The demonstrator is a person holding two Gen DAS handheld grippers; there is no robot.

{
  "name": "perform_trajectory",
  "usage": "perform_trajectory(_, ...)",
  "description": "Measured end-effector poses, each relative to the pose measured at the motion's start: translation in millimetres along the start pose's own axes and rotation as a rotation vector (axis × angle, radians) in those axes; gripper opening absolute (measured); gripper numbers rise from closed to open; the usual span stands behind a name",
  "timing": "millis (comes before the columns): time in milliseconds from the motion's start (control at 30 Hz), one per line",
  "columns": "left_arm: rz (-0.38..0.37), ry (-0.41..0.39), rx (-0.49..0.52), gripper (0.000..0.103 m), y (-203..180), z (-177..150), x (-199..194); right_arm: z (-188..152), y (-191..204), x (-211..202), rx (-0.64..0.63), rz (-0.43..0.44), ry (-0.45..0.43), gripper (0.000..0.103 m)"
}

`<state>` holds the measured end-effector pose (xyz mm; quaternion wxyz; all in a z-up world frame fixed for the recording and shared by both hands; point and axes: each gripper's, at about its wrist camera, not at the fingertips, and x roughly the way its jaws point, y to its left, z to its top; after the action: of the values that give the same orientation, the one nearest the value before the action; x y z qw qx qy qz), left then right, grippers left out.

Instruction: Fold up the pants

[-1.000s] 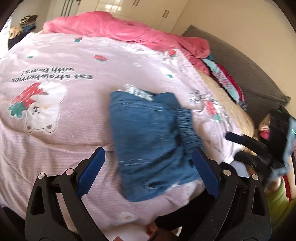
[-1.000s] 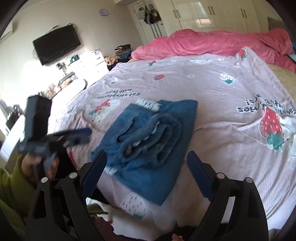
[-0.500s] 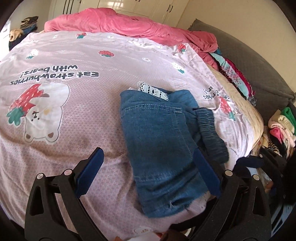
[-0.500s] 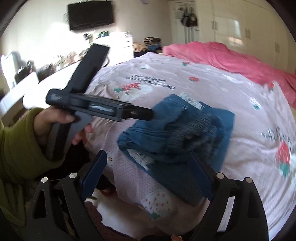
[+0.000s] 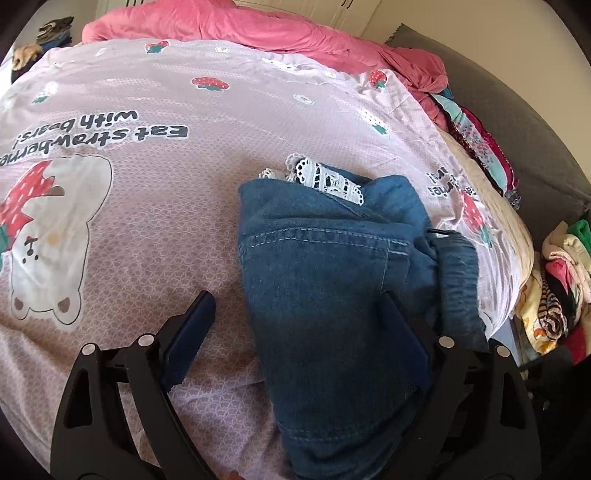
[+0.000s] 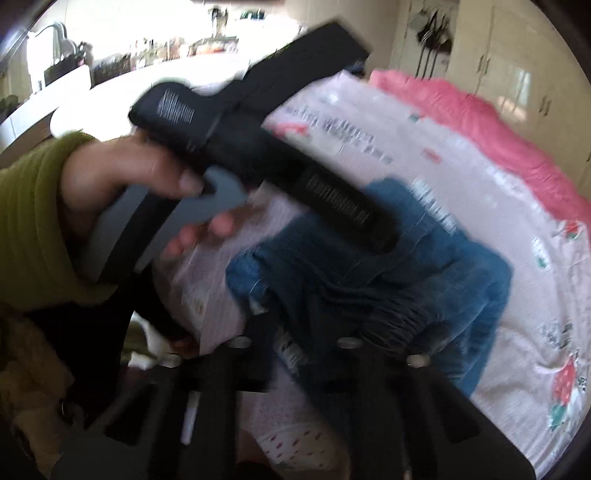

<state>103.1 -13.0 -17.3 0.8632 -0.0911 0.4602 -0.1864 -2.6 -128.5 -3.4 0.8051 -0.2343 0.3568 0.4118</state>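
Folded blue denim pants [image 5: 332, 280] with a white lace trim [image 5: 325, 181] lie on the pink strawberry bedspread [image 5: 147, 221] near the bed's front edge. My left gripper [image 5: 299, 332] is open and empty, just above the near end of the pants, its right finger [image 5: 402, 339] over the denim. In the blurred right wrist view my right gripper [image 6: 314, 343] has its jaws drawn close together at the elastic waistband edge of the pants [image 6: 406, 280]. Whether it pinches the cloth is unclear. The left gripper's body [image 6: 258, 158], held by a hand, crosses that view.
A rumpled pink blanket [image 5: 258, 29] lies along the far side of the bed. A pile of coloured clothes [image 5: 557, 288] sits off the bed's right edge beside a dark grey sofa [image 5: 517, 122]. A white counter with clutter [image 6: 110, 74] stands beyond the bed.
My left gripper has moved closer over the pants. My right gripper has swung left and down toward the pants, and its jaws have narrowed from wide open.
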Motion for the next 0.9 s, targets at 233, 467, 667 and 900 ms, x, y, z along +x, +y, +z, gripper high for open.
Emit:
perform_trajectory(233,0.006,-0.013,0.003,0.083,-2,-1,-1,-15,-10,-2,0.111,0.032,0.003,0.015)
perform_trajectory(467,0.006,-0.042,0.017,0.084,-10,-2,-15,-27,-16,-42,0.244,0.069,-0.095,0.034)
perform_trajectory(667,0.000,-0.066,0.038,0.084,-21,-4,-27,-35,-28,-71,0.293,0.012,-0.151,0.046)
perform_trajectory(900,-0.016,-0.089,0.042,0.086,-27,-6,-41,-35,-37,-89,0.337,-0.036,-0.201,0.055)
